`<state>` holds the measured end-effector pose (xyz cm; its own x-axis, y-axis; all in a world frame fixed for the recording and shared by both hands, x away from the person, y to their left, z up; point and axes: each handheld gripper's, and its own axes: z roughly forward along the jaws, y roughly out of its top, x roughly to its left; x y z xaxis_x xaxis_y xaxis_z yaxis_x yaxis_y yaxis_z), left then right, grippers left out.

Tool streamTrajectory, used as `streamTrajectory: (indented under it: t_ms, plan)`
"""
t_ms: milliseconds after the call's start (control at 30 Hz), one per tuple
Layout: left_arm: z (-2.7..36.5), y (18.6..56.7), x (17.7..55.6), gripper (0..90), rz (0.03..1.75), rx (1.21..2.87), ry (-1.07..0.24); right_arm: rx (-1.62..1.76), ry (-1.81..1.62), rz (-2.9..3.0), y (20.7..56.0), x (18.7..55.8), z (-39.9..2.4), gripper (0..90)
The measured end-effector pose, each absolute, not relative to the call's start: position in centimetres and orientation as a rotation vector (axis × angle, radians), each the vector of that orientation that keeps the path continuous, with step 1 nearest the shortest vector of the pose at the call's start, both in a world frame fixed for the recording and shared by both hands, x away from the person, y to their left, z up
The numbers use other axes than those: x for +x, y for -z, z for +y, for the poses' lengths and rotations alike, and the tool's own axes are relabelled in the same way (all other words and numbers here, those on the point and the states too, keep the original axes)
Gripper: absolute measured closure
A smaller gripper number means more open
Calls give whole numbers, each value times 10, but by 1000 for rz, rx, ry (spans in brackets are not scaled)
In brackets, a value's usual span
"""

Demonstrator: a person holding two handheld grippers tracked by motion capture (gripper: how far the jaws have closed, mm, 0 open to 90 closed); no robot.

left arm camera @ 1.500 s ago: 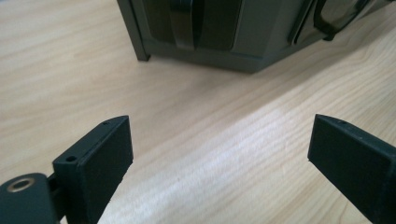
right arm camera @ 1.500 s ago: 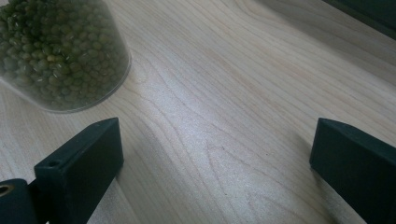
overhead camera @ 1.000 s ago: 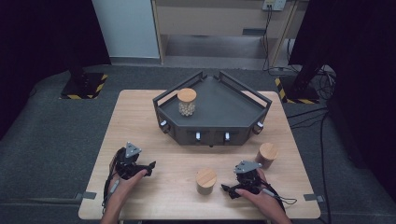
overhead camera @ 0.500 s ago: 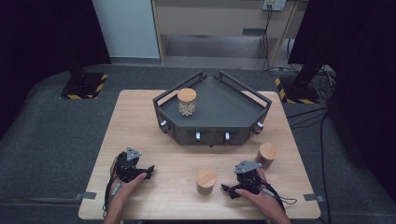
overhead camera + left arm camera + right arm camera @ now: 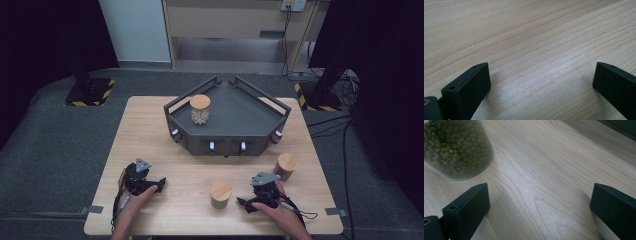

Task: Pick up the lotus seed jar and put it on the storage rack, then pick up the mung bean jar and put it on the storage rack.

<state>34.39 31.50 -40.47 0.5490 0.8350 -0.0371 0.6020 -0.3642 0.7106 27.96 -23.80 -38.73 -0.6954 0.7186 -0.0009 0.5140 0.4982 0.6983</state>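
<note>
The right gripper [image 5: 248, 204] rests wide open and empty with the bean jar [image 5: 220, 193] upright just beside its tips, far nearer than the left gripper [image 5: 159, 184], whose empty jaws have just been opening over bare table [image 5: 150, 125].

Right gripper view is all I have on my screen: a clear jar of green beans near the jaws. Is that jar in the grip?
Observer: No. In the high view the jar with the wooden lid stands on the table, apart from the right hand-held gripper, whose jaws are open.
Operator: Any other jars?
Observer: Two. One stands on the table beyond the right hand, and one stands inside the dark tray.
Operator: And the left hand-held gripper?
Observer: The left hand-held gripper rests near the table's front left; its jaws have just been opening, with bare wood between them.
</note>
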Motion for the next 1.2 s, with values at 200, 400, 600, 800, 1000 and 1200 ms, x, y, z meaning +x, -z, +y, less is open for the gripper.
streamTrajectory:
  t_ms: [200,400,600,800,1000,1200]
  plan:
    - [315,405,344,0,1153,2097,-435,1040,-998,2454,387,280,-238,30]
    - [314,405,344,0,1157,2096,-436,1039,-997,2455,387,280,-238,30]
    - [314,405,344,0,1160,2095,-437,1039,-995,2456,387,280,-238,30]
    - [314,405,344,0,1160,2095,-437,1038,-994,2457,387,280,-238,29]
    - [313,405,344,0,1160,2096,-438,1029,-985,2461,385,280,-236,37]
    - [313,405,344,0,1160,2096,-438,996,-978,2469,382,276,-232,40]
